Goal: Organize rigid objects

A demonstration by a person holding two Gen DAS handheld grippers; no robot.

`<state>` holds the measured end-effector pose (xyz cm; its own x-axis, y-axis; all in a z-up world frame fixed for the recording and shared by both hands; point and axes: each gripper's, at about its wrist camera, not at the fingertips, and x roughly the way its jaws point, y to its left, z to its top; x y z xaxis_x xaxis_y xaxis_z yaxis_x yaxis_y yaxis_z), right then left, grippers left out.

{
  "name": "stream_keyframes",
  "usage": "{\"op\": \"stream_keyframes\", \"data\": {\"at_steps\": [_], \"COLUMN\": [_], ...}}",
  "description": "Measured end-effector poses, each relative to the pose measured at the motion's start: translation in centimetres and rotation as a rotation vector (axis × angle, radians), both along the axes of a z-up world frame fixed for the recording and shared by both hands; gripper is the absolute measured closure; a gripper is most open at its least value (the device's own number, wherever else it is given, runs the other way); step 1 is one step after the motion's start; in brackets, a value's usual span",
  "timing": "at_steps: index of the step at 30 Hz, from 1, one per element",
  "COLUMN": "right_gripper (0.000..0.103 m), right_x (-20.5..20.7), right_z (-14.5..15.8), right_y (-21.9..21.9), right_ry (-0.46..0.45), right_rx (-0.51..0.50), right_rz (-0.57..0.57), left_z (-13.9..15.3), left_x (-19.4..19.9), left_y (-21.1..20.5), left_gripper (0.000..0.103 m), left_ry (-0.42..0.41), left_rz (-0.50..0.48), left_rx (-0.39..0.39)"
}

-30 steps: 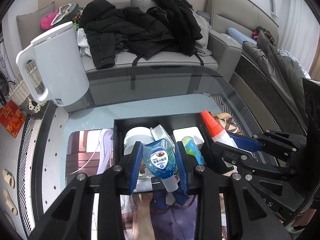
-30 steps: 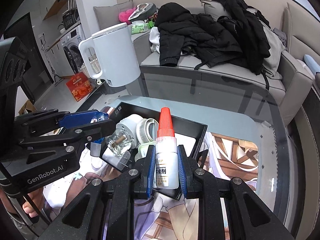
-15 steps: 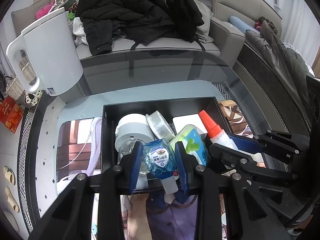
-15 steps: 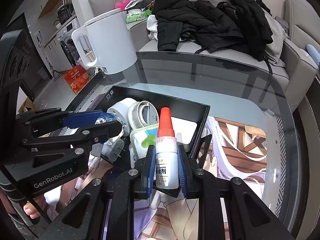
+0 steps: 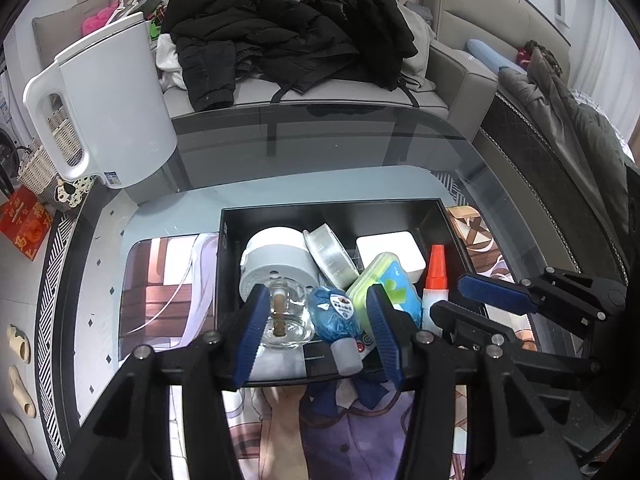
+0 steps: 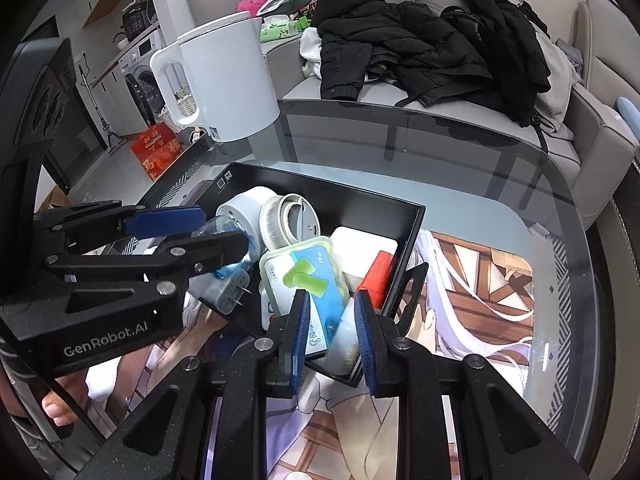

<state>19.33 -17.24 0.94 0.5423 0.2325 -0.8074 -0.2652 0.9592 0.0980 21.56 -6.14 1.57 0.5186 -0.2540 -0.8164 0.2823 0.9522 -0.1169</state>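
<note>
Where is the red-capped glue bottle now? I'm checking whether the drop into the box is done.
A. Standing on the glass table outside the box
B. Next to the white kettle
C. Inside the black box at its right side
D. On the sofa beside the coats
C: the glue bottle stands inside the black box, against its right wall, next to the green and blue case.
</note>
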Motion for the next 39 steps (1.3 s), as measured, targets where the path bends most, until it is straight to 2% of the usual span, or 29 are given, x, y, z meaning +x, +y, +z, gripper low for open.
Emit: {"op": "stream_keyframes", "data": {"at_steps": [1,4,6,10,11,13,14,15,20,26,33,39], "right_gripper": [0.075,0.055,0.033,0.020,0.017,0.014,0.011,0.008,0.006,0.005,0.005,0.005], "right_x": [-0.1,-0.9,-1.7,-3.2,-3.6,-4.7,-5.2,-5.8,-9.2,-12.2,-13.6,-13.3], "right_z": [0.2,0.8,1.4,2.7,2.9,3.1,3.2,3.2,3.4,3.4,3.2,2.9], "right_y": [0.0,0.0,-0.1,-1.0,-1.2,-1.6,-1.7,-1.8,-1.4,-0.6,0.5,0.3], "right_ry": [-0.007,-0.038,-0.067,-0.097,-0.101,-0.111,-0.119,-0.121,-0.169,-0.219,-0.268,-0.259], "right_rx": [-0.003,0.000,0.000,0.028,0.027,0.023,0.022,0.019,-0.009,-0.019,-0.022,-0.034], "right_rz": [0.001,0.004,-0.013,-0.040,-0.047,-0.061,-0.065,-0.068,-0.087,-0.092,-0.097,-0.111], "left_z": [0.1,0.5,1.0,2.2,2.5,3.0,3.2,3.4,4.1,4.3,3.8,3.7], "left_x": [-0.1,-0.8,-1.4,-3.4,-4.1,-5.5,-6.3,-7.0,-9.3,-11.3,-12.7,-13.1], "left_y": [0.1,0.5,0.9,1.9,2.0,2.3,2.5,2.8,4.2,5.3,4.9,4.4], "left_gripper": [0.053,0.052,0.051,0.050,0.047,0.030,0.019,0.014,0.014,0.014,0.014,0.014], "left_ry": [-0.006,-0.027,-0.037,-0.086,-0.106,-0.144,-0.168,-0.189,-0.239,-0.249,-0.255,-0.258], "left_rz": [0.002,0.003,0.004,0.021,0.023,0.026,0.025,0.022,0.019,0.028,0.010,-0.004], "left_rx": [0.002,0.002,-0.011,-0.027,-0.023,-0.006,-0.002,0.003,0.013,-0.007,0.015,0.018]}}
